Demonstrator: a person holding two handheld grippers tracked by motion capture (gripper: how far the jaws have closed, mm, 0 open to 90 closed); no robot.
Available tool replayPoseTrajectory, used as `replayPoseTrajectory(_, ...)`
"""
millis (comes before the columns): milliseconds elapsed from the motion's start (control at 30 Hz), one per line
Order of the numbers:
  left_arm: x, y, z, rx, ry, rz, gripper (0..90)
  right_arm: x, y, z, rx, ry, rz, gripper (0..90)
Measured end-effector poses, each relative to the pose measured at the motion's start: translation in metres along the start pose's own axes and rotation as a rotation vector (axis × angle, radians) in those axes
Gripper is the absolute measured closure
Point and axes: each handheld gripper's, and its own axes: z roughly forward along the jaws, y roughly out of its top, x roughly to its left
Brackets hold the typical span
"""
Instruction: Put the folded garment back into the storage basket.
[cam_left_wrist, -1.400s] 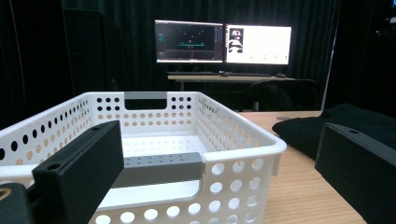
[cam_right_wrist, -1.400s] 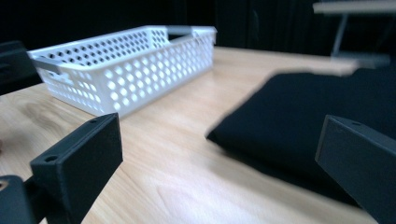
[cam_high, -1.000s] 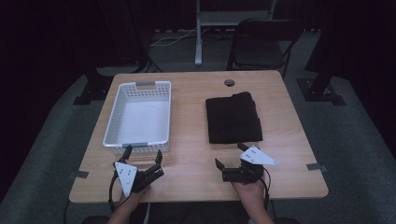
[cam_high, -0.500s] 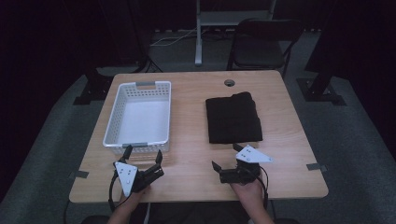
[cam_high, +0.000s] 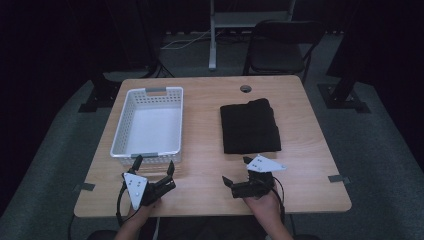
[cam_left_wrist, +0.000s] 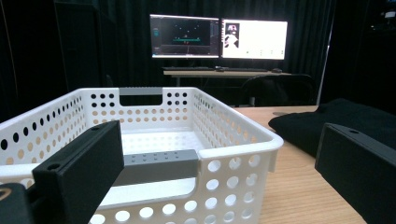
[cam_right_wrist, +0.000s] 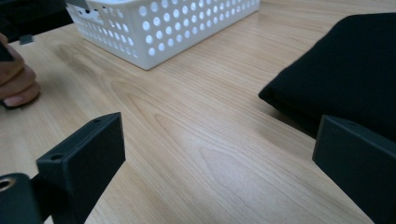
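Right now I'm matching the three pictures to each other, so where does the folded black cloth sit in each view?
High view: the folded black cloth lies right of centre on the table, beyond the right gripper.
Left gripper view: at the right edge, behind the right-hand jaw.
Right gripper view: upper right, flat on the wood.
Shared landmark: the white basket.

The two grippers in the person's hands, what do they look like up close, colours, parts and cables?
Both are black two-jaw tools. The left gripper carries a grey three-cornered plate dotted with small dark marks, and a black cable loops from its back. The right gripper has the same kind of plate and a thin black cable by the wrist. In the gripper views the jaws are flat matte-black blocks with small round holes. Forearms are bare, with no sleeves visible.
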Motion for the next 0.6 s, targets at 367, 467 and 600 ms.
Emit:
replayPoseTrajectory(367,0.001,0.0,0.0,0.003,-0.01,-0.01,2.4,0.001,0.019,-0.015,-0.044,-0.005,-0.013,3.4)
replayPoseTrajectory(467,0.001,0.0,0.0,0.003,-0.011,-0.009,2.4,0.003,0.028,-0.021,-0.061,-0.022,-0.044,3.4)
replayPoseTrajectory(600,0.002,0.0,-0.001,-0.001,-0.01,-0.012,2.4,0.006,0.042,-0.029,-0.094,-0.044,-0.082,3.4)
